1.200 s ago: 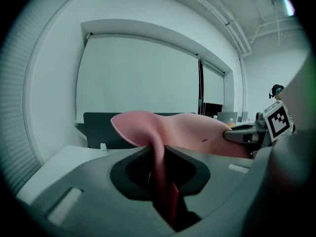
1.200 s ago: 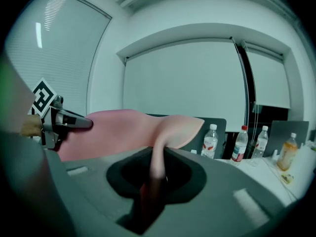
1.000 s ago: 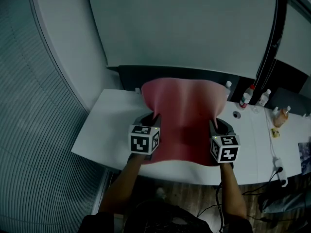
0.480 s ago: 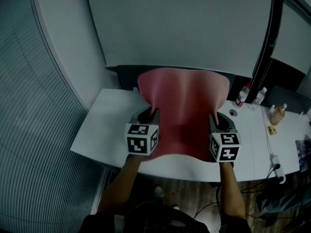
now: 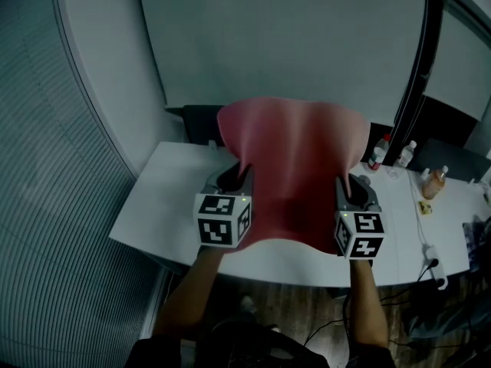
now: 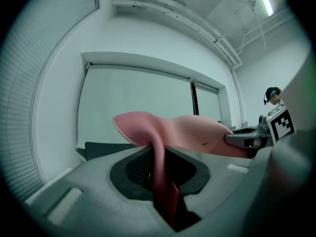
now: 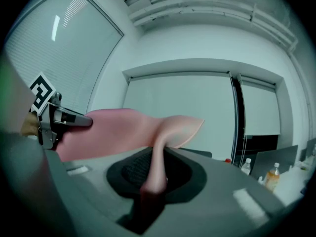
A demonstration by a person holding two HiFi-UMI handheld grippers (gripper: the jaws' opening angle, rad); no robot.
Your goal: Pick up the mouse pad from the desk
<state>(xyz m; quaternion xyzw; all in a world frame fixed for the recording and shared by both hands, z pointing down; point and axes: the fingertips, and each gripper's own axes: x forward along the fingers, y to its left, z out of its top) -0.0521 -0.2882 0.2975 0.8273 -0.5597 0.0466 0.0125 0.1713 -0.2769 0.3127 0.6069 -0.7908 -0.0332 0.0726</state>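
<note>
Mouse pad (image 5: 295, 167), pink and floppy, hangs in the air between our two grippers, held above the white desk (image 5: 157, 205). We grip it by its two side edges, near the corners closest to us.

Our left gripper (image 5: 244, 176) has its jaws pinched on the left edge. In the left gripper view the thin pink sheet runs straight down between the dark pads, which press it from both sides. Our right gripper (image 5: 342, 186) is clamped the same way on the right edge, and its own view shows the sheet squeezed between its pads. Both grippers point away from us, about level, with their marker cubes turned toward us.

Between the two grips the mouse pad sags a little in the middle, and its near edge curves over the front part of the desk. Its far end stands up and flares wider than the span between the grippers, its corners curling outward in front of the pale wall panel (image 5: 284, 44).

On the desk to the right, well apart from the mouse pad, stand a bottle with a red cap (image 5: 377, 153), a clear bottle (image 5: 404, 153) and an orange bottle (image 5: 433, 182). A white power strip (image 5: 439, 265) sits by the desk's front edge at the far right. Slatted blinds (image 5: 46, 205) fill the left side.
</note>
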